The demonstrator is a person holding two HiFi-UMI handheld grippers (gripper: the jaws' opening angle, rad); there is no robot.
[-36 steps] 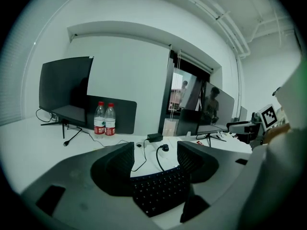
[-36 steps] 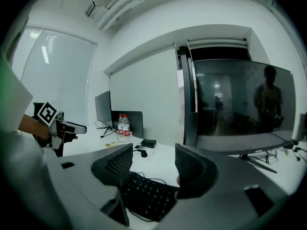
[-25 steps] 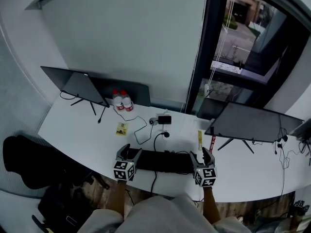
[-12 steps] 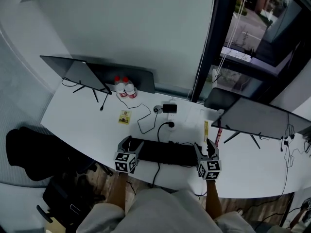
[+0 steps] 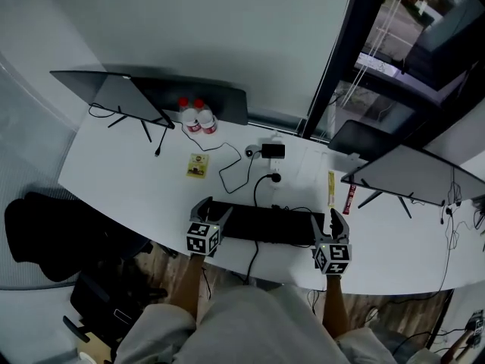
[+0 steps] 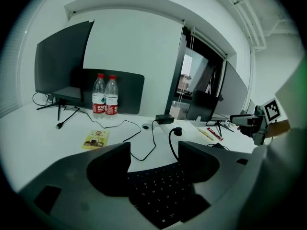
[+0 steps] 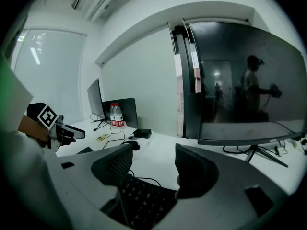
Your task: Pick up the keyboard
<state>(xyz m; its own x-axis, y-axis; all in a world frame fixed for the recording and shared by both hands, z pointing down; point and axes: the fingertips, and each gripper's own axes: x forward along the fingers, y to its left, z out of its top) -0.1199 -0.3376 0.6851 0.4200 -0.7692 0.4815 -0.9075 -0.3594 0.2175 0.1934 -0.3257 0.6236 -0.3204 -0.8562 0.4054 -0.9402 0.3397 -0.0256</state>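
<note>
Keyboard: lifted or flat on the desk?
Flat: keyboard lies on the desk; left gripper and right gripper stand open at its ends, unclamped.

The grey left gripper (image 5: pixel 214 209) and right gripper (image 5: pixel 326 222) carry black-and-white marker cubes (image 5: pixel 202 238).

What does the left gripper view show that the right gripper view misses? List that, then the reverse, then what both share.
Only the left gripper view: the right gripper with its marker cube, and the thin yellow and red packets on the white desk.
Only the right gripper view: the left gripper, and the large dark monitor screen reflecting a person.
Both: the black keyboard below open jaws, the two red-labelled clear plastic bottles, the yellow card.
</note>
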